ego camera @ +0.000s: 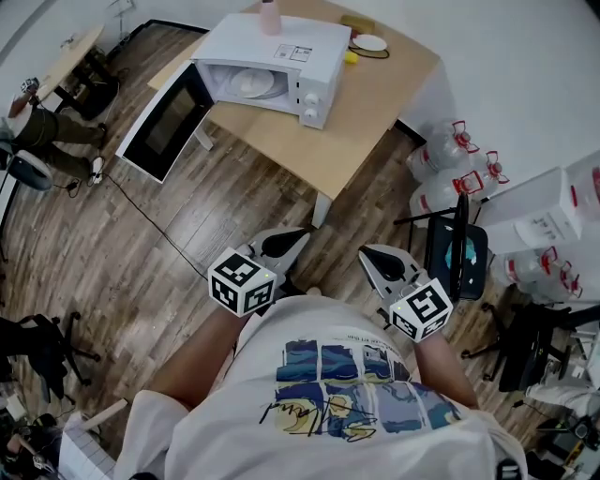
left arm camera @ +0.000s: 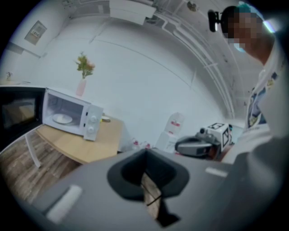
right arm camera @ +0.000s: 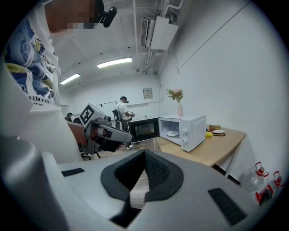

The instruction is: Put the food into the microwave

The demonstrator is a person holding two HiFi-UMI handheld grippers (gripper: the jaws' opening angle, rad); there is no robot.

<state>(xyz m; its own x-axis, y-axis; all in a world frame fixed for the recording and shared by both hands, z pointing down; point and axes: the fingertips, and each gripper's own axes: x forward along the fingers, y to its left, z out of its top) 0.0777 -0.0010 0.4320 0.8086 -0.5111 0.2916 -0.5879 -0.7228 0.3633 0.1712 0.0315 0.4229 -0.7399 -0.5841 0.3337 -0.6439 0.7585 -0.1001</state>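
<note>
tiny indistinct yellow food point(ego camera: 351, 57) beside microwave point(ego camera: 246, 47)

Looks like an office-type lab room — white walls point(right arm camera: 216, 67), wood-look floor point(ego camera: 234, 216), exposed ceiling ducts point(right arm camera: 156, 31), strip lights point(right arm camera: 115, 62). Office chairs point(ego camera: 42, 342) left and right, water jugs point(ego camera: 441, 159) far right, a microwave point(ego camera: 272, 56) on a lone table point(ego camera: 375, 94).

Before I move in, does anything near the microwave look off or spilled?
Nothing spilled or damaged. One oddity: a pink vase stands on top of the microwave. The door hangs wide open beyond the table edge.
</note>
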